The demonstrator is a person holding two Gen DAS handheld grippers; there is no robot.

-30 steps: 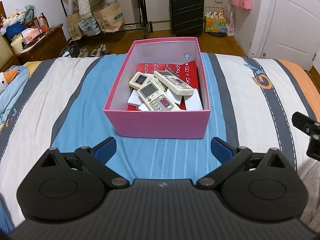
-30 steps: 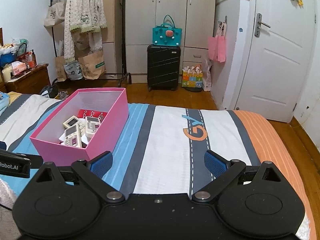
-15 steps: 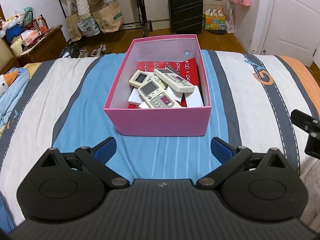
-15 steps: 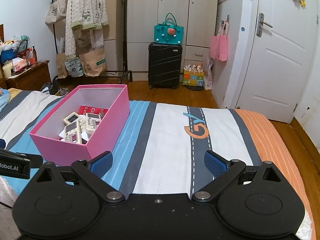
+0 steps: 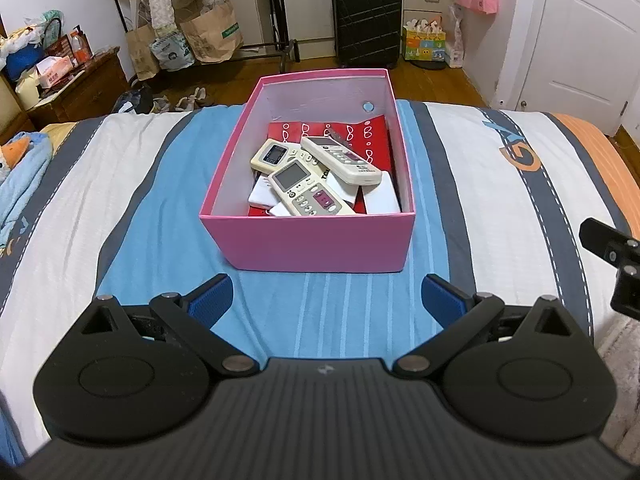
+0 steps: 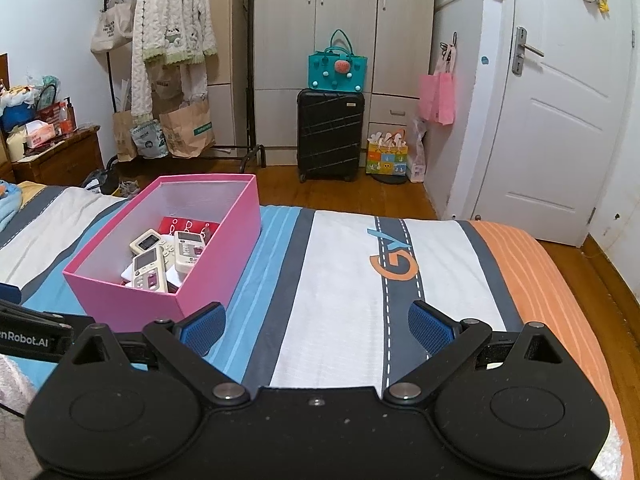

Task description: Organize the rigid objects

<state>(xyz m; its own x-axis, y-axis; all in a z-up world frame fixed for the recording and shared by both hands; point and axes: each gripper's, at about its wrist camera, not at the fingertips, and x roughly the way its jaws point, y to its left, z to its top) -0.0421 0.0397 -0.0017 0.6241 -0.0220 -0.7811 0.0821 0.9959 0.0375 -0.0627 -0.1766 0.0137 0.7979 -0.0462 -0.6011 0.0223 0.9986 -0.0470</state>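
A pink box point(image 5: 320, 246) point(image 6: 208, 276) sits on the striped bed. Inside lie three cream remote controls point(image 5: 308, 194) point(image 6: 149, 269), white flat items point(image 5: 382, 200) and a red patterned booklet point(image 5: 352, 132). My left gripper point(image 5: 325, 300) is open and empty, just in front of the box's near wall, above the blue stripe. My right gripper point(image 6: 316, 326) is open and empty, to the right of the box over the white and grey stripes. Part of the right gripper shows at the left wrist view's right edge point(image 5: 612, 252).
The bed cover point(image 6: 352, 264) has blue, white, grey and orange stripes. A light blue cloth point(image 5: 20, 176) lies at the bed's left. Beyond the bed are a black suitcase point(image 6: 330, 134), a clothes rack with bags point(image 6: 172, 80), a nightstand point(image 5: 76, 84) and a white door point(image 6: 552, 120).
Both grippers have drawn back and risen slightly; the box looks a little farther away. Both stay open and empty. Nothing in the box has moved.
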